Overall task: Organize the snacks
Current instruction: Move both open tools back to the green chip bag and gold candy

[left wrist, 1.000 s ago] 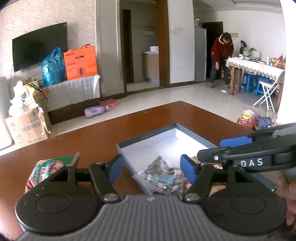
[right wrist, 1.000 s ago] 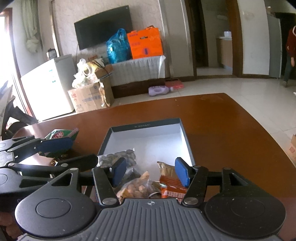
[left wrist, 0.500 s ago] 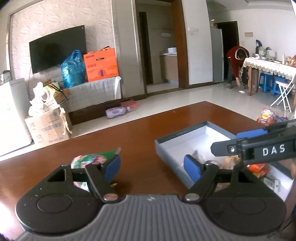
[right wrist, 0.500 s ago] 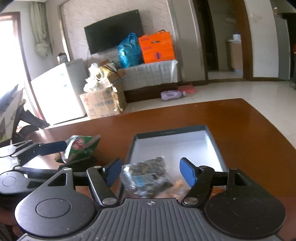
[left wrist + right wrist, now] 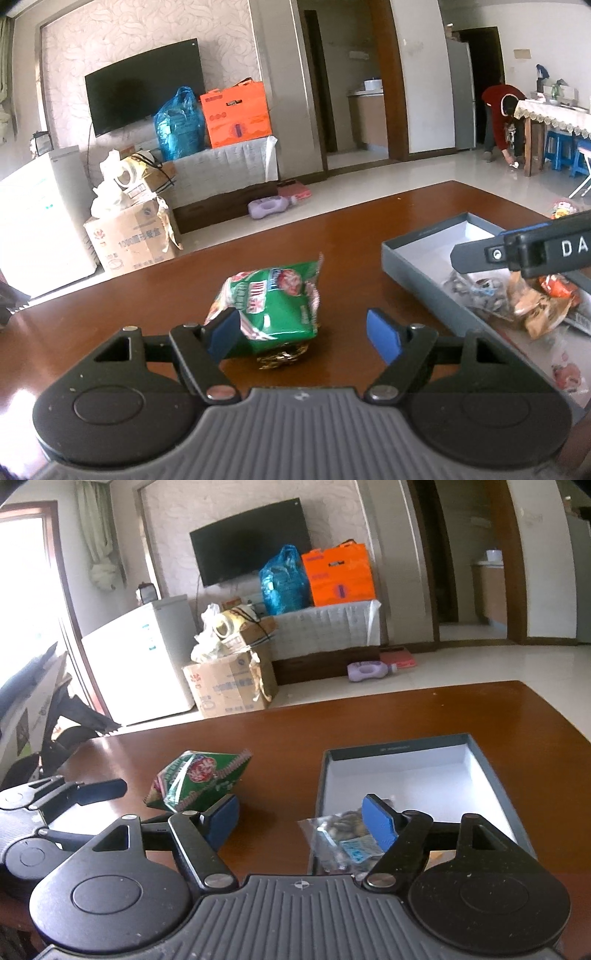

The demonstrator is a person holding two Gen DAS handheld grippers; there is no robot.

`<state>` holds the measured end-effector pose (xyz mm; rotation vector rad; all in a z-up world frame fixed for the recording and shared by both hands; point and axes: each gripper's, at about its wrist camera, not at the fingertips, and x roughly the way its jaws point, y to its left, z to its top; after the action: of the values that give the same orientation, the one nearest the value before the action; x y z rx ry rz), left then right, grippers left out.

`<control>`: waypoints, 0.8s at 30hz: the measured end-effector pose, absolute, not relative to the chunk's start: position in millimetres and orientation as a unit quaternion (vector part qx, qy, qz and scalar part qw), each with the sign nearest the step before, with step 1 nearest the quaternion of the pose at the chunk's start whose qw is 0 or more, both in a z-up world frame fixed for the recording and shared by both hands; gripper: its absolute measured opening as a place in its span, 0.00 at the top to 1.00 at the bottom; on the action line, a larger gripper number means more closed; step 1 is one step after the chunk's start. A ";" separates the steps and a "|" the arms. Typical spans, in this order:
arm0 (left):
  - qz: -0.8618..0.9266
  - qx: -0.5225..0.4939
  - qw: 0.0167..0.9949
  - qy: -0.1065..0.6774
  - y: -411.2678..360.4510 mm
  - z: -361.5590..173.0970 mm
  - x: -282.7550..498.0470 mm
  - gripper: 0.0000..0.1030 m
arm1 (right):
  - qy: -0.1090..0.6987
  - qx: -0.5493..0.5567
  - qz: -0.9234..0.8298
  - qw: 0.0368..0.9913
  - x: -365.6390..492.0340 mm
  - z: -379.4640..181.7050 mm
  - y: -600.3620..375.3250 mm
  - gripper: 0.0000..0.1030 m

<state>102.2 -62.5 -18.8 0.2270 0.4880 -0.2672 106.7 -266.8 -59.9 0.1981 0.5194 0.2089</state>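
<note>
Left wrist view: my left gripper (image 5: 304, 330) is spread wide, the green snack bag (image 5: 271, 304) on the table (image 5: 110, 310) between its fingers, against the left pad. My right gripper (image 5: 301, 821) is likewise open, empty, over the near-left corner of the grey box (image 5: 400, 746).

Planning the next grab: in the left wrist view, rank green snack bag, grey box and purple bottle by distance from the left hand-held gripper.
1. Green foil snack bag, on the table between the fingers.
2. Grey cardboard box, right.
3. Purple plastic bottle, on the floor beyond.
</note>
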 end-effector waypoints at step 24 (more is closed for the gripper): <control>-0.101 0.053 0.957 0.268 5.3 -54.7 122.0 0.23 | 0.298 0.122 0.156 0.934 157.3 -77.4 -174.3 0.19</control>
<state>122.0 5.3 -54.7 0.1084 0.5435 -0.2045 157.3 -174.3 -77.4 0.2505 0.6093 0.3190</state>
